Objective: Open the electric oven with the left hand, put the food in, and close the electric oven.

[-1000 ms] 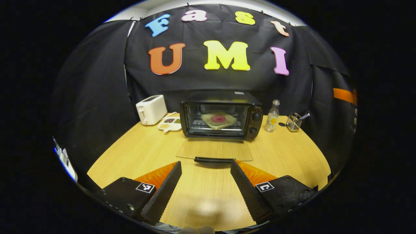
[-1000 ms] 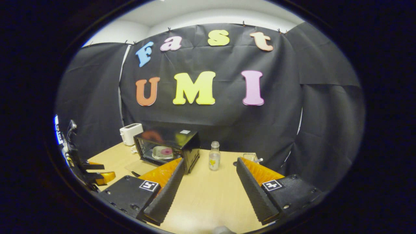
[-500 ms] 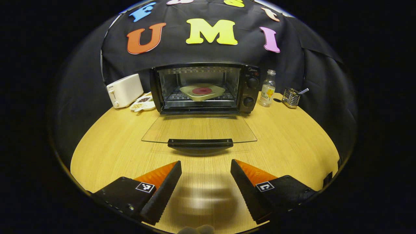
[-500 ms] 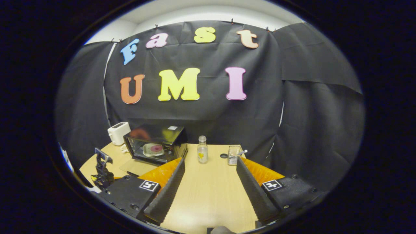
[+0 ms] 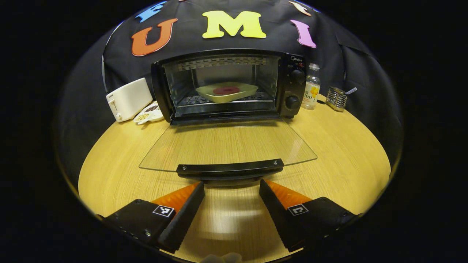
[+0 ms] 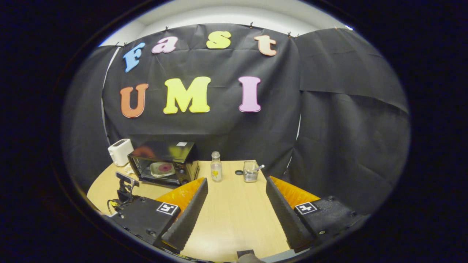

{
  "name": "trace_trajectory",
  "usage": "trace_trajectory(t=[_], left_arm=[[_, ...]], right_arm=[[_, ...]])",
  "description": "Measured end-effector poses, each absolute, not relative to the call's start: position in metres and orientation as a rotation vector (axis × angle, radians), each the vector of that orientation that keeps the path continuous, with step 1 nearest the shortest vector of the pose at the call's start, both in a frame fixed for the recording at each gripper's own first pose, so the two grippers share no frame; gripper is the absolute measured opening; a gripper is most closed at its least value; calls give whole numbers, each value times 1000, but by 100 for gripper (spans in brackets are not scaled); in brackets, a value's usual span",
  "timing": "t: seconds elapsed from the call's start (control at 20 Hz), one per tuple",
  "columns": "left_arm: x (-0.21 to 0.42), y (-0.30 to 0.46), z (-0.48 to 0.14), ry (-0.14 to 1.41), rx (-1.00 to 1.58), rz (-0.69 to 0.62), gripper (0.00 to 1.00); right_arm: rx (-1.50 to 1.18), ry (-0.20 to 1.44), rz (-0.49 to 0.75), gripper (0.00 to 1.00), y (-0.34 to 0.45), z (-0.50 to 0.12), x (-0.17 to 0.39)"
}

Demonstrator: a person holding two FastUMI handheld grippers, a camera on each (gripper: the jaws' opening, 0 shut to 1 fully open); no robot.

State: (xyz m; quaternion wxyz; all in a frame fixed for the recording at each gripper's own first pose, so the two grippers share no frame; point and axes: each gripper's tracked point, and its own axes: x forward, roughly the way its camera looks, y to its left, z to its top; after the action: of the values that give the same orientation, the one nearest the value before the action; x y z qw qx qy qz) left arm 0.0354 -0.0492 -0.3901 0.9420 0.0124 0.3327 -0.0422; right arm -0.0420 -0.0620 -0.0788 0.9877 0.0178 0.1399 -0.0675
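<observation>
Oven door [image 5: 226, 144] lies flat open over the desk [image 5: 340, 164], its handle [image 5: 229, 168] running side to side just beyond our left gripper [image 5: 231, 189], whose fingers stand wide and hold nothing. To close it well, we would judge it best to slide under the handle's middle and lift evenly. Farther back, toward the desk's rear edge, the oven [image 5: 226, 84] faces us, long axis across, with the food [image 5: 226, 91] on its rack. Our right gripper [image 6: 236, 183] is also wide, empty, above the desk.
</observation>
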Motion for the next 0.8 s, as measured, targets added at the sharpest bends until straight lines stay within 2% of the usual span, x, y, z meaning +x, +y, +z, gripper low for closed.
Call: trace_trajectory(t=[0.8], left_arm=[[54,-38,-323,583,-4,-90,97]], right_arm=[[128,278,-133,100,-45,-81,-44]])
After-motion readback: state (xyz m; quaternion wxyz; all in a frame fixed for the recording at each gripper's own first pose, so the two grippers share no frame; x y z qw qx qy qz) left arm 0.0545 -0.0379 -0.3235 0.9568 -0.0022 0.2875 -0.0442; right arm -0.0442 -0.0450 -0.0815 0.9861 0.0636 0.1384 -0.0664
